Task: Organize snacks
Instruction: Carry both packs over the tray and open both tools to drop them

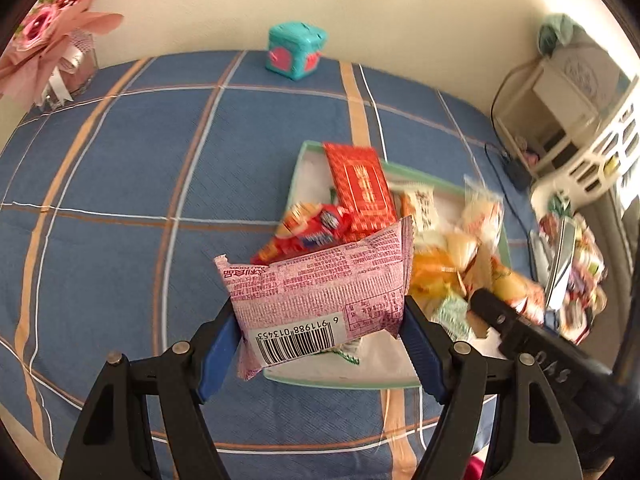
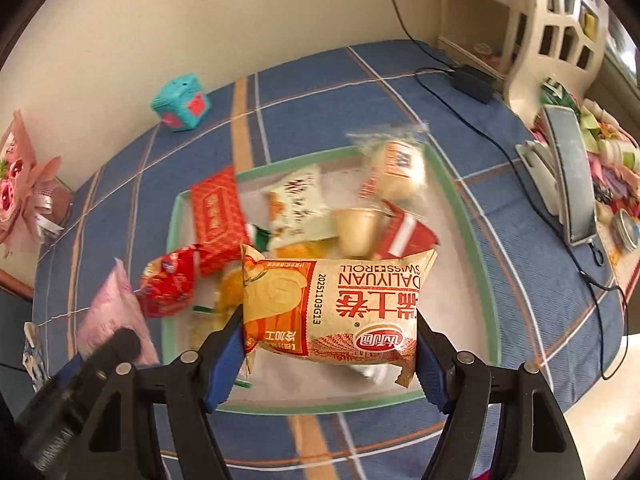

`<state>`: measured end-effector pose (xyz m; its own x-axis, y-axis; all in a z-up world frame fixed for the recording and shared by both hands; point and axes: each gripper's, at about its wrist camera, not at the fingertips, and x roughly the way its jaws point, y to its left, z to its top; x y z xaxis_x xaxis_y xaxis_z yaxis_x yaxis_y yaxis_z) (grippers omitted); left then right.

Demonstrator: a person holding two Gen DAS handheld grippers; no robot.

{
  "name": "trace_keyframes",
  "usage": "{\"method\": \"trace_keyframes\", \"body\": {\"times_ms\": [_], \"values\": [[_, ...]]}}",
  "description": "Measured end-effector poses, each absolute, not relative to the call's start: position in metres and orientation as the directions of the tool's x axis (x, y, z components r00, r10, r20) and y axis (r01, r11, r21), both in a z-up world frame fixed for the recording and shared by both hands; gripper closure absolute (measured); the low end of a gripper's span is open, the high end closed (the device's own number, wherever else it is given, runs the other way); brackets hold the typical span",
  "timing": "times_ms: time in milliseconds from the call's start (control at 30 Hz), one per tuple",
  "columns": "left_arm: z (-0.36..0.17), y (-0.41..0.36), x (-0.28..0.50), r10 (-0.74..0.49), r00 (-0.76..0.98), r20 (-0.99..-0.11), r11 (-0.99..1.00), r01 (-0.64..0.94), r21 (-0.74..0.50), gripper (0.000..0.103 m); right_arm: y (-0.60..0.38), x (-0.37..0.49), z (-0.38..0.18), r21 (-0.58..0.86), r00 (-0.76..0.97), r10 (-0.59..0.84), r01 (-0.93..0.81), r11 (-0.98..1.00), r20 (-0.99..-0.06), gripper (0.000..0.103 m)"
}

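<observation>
Blue-padded left tongs (image 1: 320,320) at bottom centre of the left view are pinching a pink snack pack (image 1: 320,300) by its two sides, barcode end nearest the lens, held above the near-left corner of the tray (image 1: 340,380). Right tongs (image 2: 330,328), bottom centre of the right view, are pinching a Swiss roll pack (image 2: 336,308) across its width, over the tray's near edge. Both packs look light, air-puffed, soft, w/ slick film; judging by that, hold at mid-body w/ gentle squeeze, since a hard pinch could crush the cake inside & a corner grip may slip. Tray sits on the blue plaid bed (image 1: 120,160) & is crowded: red box (image 1: 360,188) at its upper left, red wrapped snack (image 1: 312,232) beside it, a jelly cup (image 2: 356,228) & a bun in clear wrap (image 2: 396,168) toward the frame's upper right. Little bare floor left in the tray, so a drop spot is tight. Teal cube (image 1: 296,50) & pink bouquet (image 1: 44,36) lie well apart, no obstacle. Cable (image 2: 500,144) trails at right, near the tray.
</observation>
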<state>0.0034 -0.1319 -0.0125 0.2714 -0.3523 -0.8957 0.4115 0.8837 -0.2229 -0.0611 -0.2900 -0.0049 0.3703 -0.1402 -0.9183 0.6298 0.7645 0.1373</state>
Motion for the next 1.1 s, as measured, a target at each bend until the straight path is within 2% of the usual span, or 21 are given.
{"method": "trace_keyframes", "body": {"times_ms": [367,800,1100], "values": [[-0.031,-0.152,0.003,-0.293,0.252,-0.922,0.882,0.443,-0.160,0.025,-0.292,-0.057,-0.005,0.143,0.379,-0.123,0.602,0.786,-0.917,0.025],[-0.038,-0.161,0.001,-0.329,0.206,-0.922,0.856,0.478,-0.198,0.022,-0.294,-0.052,-0.011,0.147,0.367,-0.107,0.600,0.786,-0.924,0.025],[-0.040,-0.161,0.004,-0.311,0.233,-0.921,0.859,0.483,-0.168,0.013,-0.299,-0.049,-0.020,0.159,0.353,-0.087,0.612,0.775,-0.931,0.025]]}}
